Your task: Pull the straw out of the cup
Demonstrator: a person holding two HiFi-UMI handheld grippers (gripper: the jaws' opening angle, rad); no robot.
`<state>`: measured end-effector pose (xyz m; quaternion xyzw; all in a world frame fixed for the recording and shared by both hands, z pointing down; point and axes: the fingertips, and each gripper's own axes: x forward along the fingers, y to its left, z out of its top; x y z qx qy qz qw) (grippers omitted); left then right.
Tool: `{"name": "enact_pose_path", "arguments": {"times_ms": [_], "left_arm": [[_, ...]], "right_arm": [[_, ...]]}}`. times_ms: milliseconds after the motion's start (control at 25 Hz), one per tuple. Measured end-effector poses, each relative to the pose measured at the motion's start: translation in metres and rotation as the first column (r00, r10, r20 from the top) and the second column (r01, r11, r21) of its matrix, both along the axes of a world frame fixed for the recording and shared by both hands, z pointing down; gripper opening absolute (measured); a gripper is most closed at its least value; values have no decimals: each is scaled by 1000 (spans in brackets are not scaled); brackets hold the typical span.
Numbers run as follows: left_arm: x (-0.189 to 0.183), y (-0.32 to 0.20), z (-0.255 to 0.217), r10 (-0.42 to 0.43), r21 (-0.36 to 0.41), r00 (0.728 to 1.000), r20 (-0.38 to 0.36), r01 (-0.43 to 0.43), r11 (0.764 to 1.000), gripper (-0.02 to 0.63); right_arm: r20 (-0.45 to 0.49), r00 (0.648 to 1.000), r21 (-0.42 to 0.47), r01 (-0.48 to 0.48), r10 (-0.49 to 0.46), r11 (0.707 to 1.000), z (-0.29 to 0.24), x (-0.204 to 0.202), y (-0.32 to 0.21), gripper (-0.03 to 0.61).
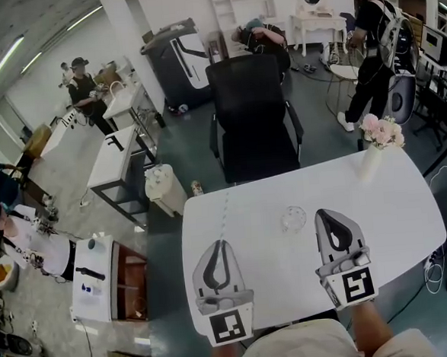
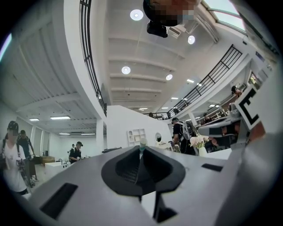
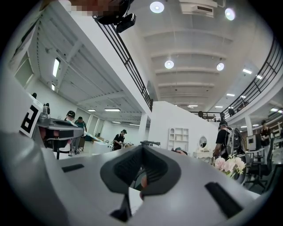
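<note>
A clear cup (image 1: 293, 219) stands on the white table (image 1: 397, 200), with no straw in it. My left gripper (image 1: 220, 244) hovers left of the cup and is shut on a thin pale straw (image 1: 224, 214), which sticks out beyond the jaw tips toward the table's far edge. In the left gripper view the straw's greenish end (image 2: 142, 142) shows just above the closed left gripper (image 2: 142, 149). My right gripper (image 1: 330, 214) hangs just right of the cup, apart from it. The right gripper (image 3: 141, 149) has its jaw tips together, nothing held.
A vase of pink flowers (image 1: 379, 136) stands at the table's far right corner. A black office chair (image 1: 254, 118) sits behind the table's far edge. Several people stand around other desks farther off.
</note>
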<state>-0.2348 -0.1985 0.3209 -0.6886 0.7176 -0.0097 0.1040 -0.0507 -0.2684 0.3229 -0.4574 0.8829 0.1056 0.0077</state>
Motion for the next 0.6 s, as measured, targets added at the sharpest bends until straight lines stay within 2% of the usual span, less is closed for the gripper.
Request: {"name": "enact_pose_path", "arguments": {"times_ms": [280, 600], "left_arm": [[-1, -4, 1, 4, 2, 1000, -2, -4, 1000, 23], [0, -8, 5, 12, 2, 1000, -5, -12, 1000, 25]], "right_arm": [[8, 1000, 10, -3, 3, 1000, -1, -5, -3, 0], [-28, 1000, 8, -9, 10, 1000, 6, -4, -4, 0]]}}
